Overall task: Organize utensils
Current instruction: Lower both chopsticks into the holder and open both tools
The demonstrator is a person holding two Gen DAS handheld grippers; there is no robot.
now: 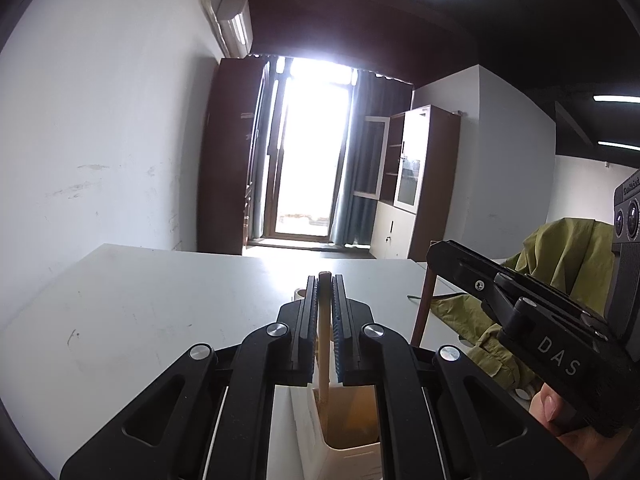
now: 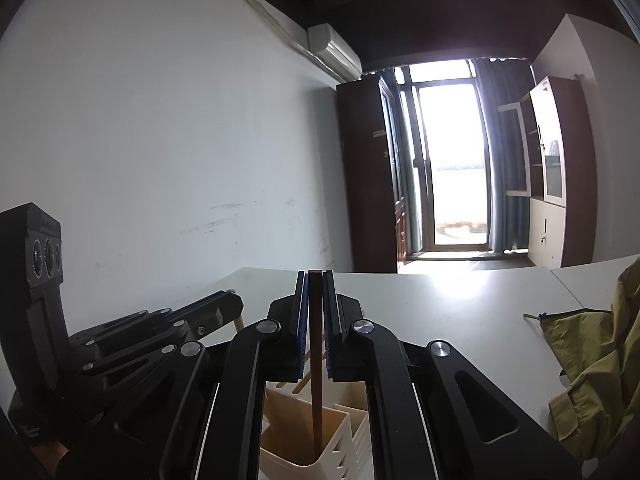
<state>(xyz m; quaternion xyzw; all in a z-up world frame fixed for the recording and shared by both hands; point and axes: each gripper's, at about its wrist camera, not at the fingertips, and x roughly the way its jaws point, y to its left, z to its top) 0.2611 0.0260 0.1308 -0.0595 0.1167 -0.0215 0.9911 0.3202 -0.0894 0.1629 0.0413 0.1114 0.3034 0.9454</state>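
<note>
Left wrist view, left to right. A white table (image 1: 132,312) fills the lower left of the frame. At centre, the left gripper (image 1: 325,280) is seen with its jaws closed on a pale wooden utensil (image 1: 323,344), which stands nearly upright between the pads. Only its handle is visible. Its lower end is sunk in a cream utensil holder (image 1: 316,432) at the bottom centre, and what kind of utensil it is cannot be told. The holder is cut off by the gripper frame and the picture's lower edge. At lower right, the right gripper (image 1: 436,252) is seen side-on, so its jaws are not readable in this view. Part of a hand (image 1: 560,420) is visible beneath it, and a green garment (image 1: 568,256) lies behind.

Right wrist view, left to right. The left gripper (image 2: 236,302) appears at lower left, largely overlapped by the near frame. At centre, the right gripper (image 2: 316,274) is clamped on a dark brown utensil (image 2: 316,360). Its lower end is hidden inside a front compartment of the holder (image 2: 344,444). Pale sticks (image 2: 302,382) are glimpsed behind, partly covered. The garment (image 2: 592,352) is cut off at the right edge.
</note>
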